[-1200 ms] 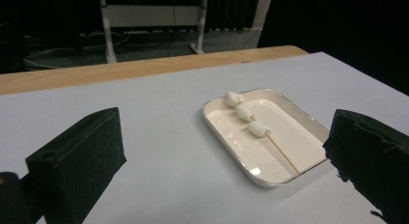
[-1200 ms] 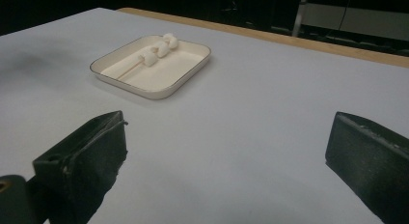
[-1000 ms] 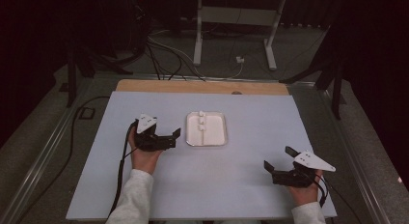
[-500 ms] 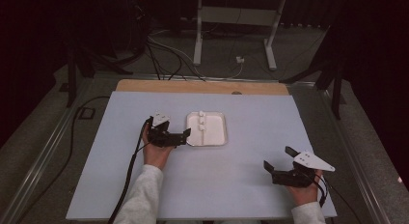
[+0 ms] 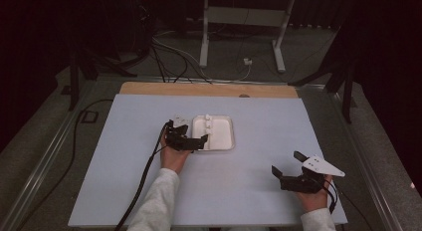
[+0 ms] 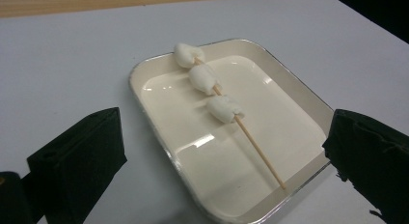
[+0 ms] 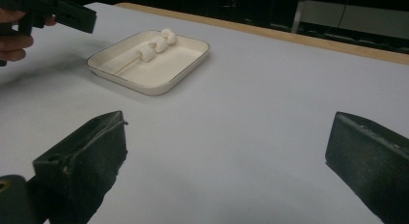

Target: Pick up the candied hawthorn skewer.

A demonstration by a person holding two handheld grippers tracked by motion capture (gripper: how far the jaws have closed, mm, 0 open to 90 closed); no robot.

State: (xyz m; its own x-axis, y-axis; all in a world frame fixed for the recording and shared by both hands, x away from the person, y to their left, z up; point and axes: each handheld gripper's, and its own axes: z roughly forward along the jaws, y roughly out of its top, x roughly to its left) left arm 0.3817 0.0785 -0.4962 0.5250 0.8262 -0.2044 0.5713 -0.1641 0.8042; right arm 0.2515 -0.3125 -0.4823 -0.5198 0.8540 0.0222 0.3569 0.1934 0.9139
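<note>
A white tray [image 5: 225, 137] lies on the pale blue table top, a little left of centre. In it rests a wooden skewer [image 6: 255, 147] carrying three white marshmallows [image 6: 205, 79] near its far end. My left gripper [image 5: 196, 137] is open at the tray's left side, and its jaws straddle the tray [image 6: 159, 132] in the left gripper view with nothing between them. My right gripper [image 5: 286, 163] stands open and empty near the table's front right. In the right gripper view the tray [image 7: 164, 72] and the skewer [image 7: 153, 44] lie far ahead, with the left gripper [image 7: 65, 15] at the upper left.
The table top [image 5: 259, 186] ends in a wooden strip [image 5: 209, 89] at the far edge. Cables trail from both grippers toward the front edge. Beyond the table stand dark stands, floor cables and a metal frame [image 5: 244, 17].
My left gripper has moved right, from beside the tray's left side to right up against it. The right gripper has stayed put.
</note>
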